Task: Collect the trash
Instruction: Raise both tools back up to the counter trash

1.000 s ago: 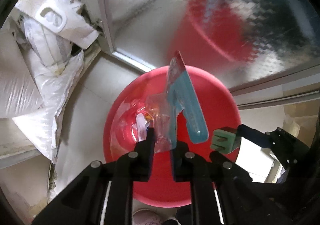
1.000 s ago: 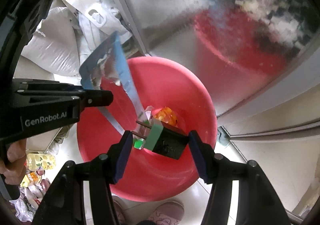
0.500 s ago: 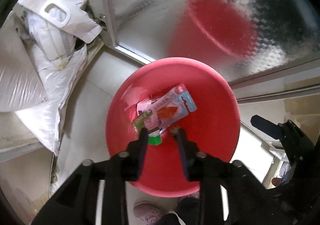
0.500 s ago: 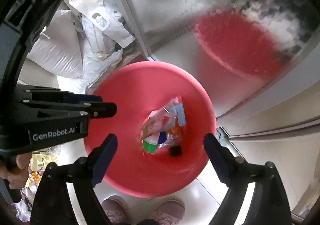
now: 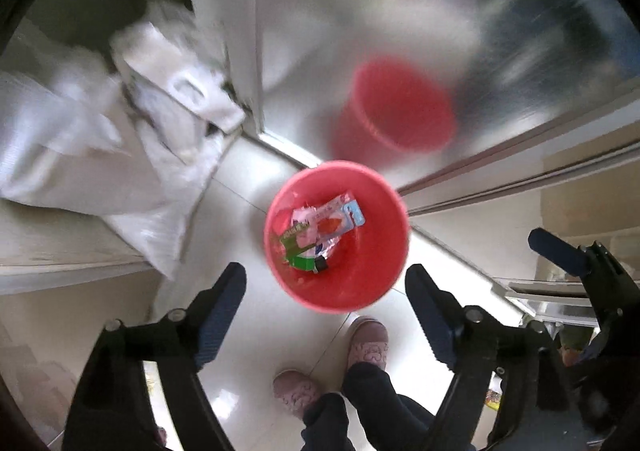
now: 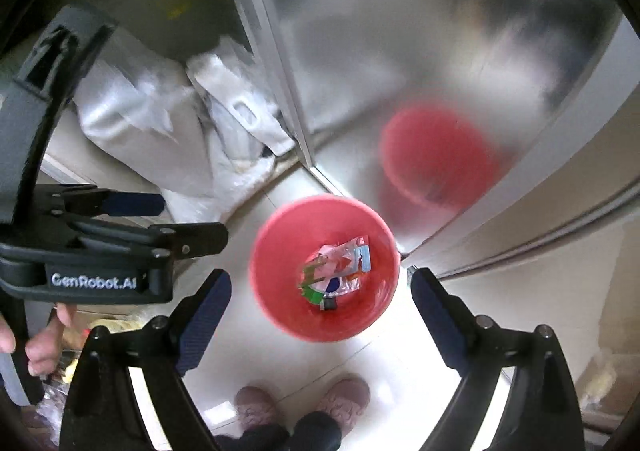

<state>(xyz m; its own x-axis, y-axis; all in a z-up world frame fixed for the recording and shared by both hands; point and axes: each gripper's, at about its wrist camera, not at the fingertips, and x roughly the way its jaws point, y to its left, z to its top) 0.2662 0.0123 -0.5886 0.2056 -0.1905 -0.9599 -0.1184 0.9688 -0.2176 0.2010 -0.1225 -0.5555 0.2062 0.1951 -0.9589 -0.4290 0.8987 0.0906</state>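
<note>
Frosted glass door (image 5: 400,31) behind, white sacks (image 5: 80,155) left; red bucket (image 5: 372,287) on floor holds the trash (image 5: 320,229), wrappers and a small carton; left gripper (image 5: 326,311) and right gripper (image 6: 320,315) above it, both spread wide, empty; drop-off looks done, further litter not visible.

White sacks (image 5: 132,155) and metal door (image 5: 360,31) hem the red bucket (image 5: 360,291).

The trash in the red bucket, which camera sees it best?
The left wrist view. There the trash in the red bucket looks sharper: a pink wrapper, a blue-edged packet, a green piece. The right wrist view shows the same pile, blurrier and more jumbled.
</note>
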